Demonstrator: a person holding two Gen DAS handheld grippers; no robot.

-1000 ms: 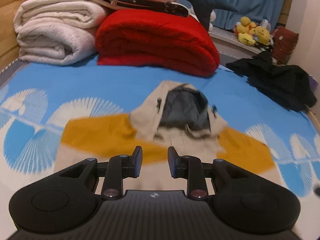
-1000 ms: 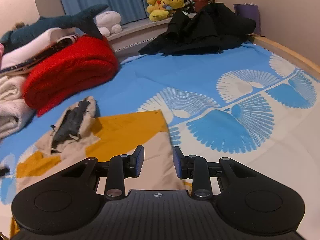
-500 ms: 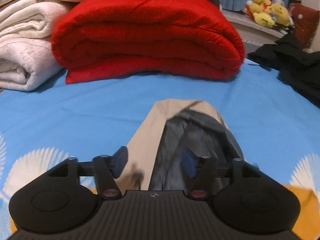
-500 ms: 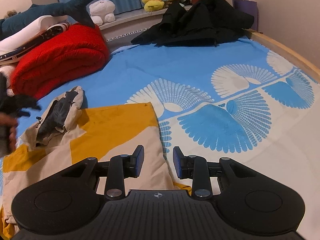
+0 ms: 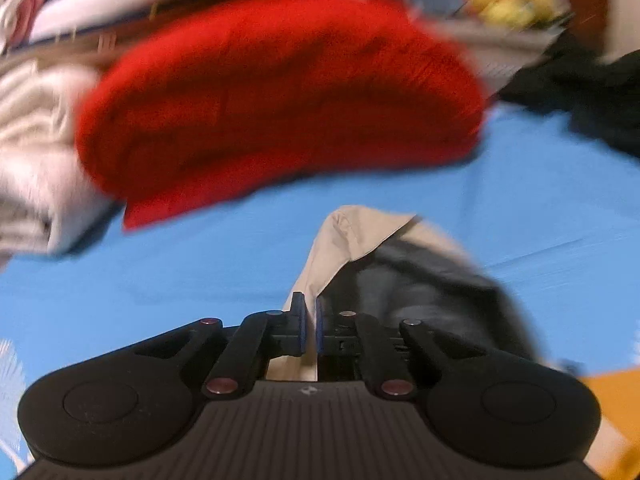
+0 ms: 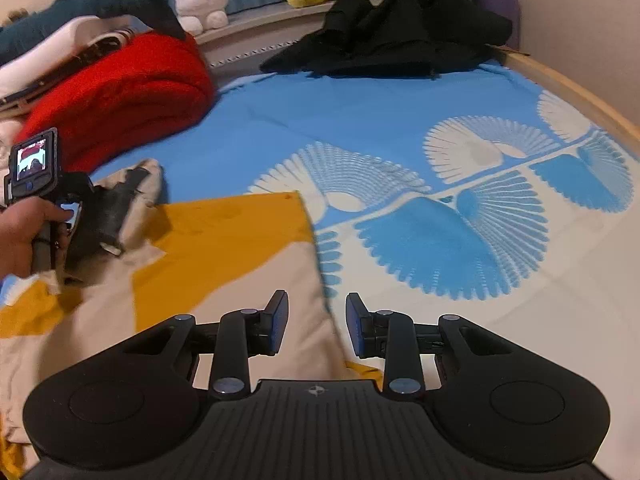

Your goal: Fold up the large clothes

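1. Right wrist view: the bed [image 6: 400, 128] carries the beige-and-orange hoodie [image 6: 224, 264], spread flat across its blue sheet near a folded red blanket [image 6: 120, 100].
2. Since a second ago the left claw [image 5: 309, 326] has travelled up to the hood [image 5: 352, 240] and pressed together on its beige edge; before, it was spread.
3. The right claw [image 6: 316, 326] remains spread over the hoodie's side edge, holding nothing.
4. My judgement: folding the hood down onto the body comes next.
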